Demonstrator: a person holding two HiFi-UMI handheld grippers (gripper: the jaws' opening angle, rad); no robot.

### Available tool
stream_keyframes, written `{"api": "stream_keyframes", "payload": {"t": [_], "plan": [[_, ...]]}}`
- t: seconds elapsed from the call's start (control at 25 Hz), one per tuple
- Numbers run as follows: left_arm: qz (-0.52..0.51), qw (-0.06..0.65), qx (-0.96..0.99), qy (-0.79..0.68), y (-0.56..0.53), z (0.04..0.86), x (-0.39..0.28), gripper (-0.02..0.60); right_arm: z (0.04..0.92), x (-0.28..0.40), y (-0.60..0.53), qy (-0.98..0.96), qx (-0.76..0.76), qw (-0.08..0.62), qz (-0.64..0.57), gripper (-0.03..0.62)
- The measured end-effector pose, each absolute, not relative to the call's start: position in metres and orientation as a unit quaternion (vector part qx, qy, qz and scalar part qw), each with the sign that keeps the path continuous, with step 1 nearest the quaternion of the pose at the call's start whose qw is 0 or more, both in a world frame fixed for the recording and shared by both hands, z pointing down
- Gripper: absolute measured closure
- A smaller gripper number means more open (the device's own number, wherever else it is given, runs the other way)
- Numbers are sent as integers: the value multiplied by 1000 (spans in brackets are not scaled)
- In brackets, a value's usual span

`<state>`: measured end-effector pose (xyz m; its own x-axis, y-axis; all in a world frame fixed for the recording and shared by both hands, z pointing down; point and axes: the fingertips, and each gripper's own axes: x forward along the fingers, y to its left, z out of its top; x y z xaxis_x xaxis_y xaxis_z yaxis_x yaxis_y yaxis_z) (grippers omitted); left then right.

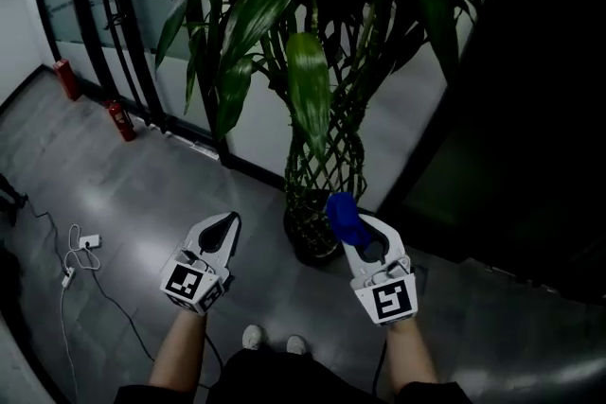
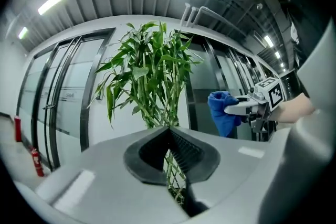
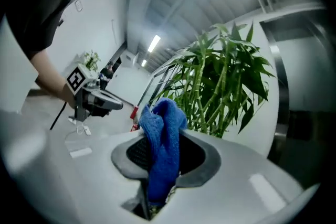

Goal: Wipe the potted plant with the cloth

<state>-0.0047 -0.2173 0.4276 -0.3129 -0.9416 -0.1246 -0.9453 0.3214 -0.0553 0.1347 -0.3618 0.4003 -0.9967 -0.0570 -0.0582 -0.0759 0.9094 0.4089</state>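
Observation:
A tall potted plant [image 1: 317, 90] with braided stems and long green leaves stands in a dark pot [image 1: 311, 237] on the floor by the glass wall. My right gripper [image 1: 348, 220] is shut on a blue cloth [image 1: 344, 215], held just right of the pot; the cloth [image 3: 163, 144] bunches up between the jaws in the right gripper view, with the plant [image 3: 223, 86] behind it. My left gripper [image 1: 230, 224] is shut and holds nothing, left of the pot. In the left gripper view the plant [image 2: 149, 81] rises ahead, with the cloth [image 2: 223, 112] at right.
Two red fire extinguishers [image 1: 119, 121] stand along the glass wall at left. A white cable with a plug [image 1: 83, 251] lies on the grey floor. A dark panel [image 1: 530, 109] fills the right side. The person's shoes [image 1: 275, 338] are below.

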Motion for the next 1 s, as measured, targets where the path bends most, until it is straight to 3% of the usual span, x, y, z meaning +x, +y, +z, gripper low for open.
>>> {"api": "stream_keyframes", "payload": {"t": [0.12, 0.4, 0.76, 1.0], "plan": [[17, 38, -566, 823, -191, 455, 6, 575, 427, 152, -367, 989, -42, 21, 139, 503], [55, 34, -537, 841, -119, 458, 3, 575, 439, 163, -346, 989, -70, 41, 125, 503], [66, 30, -514, 855, 38, 463, -7, 575, 435, 154, -228, 993, -90, 66, 43, 503], [89, 11, -534, 841, 82, 478, -7, 575, 452, 185, -172, 990, -130, 41, 36, 503]]}}
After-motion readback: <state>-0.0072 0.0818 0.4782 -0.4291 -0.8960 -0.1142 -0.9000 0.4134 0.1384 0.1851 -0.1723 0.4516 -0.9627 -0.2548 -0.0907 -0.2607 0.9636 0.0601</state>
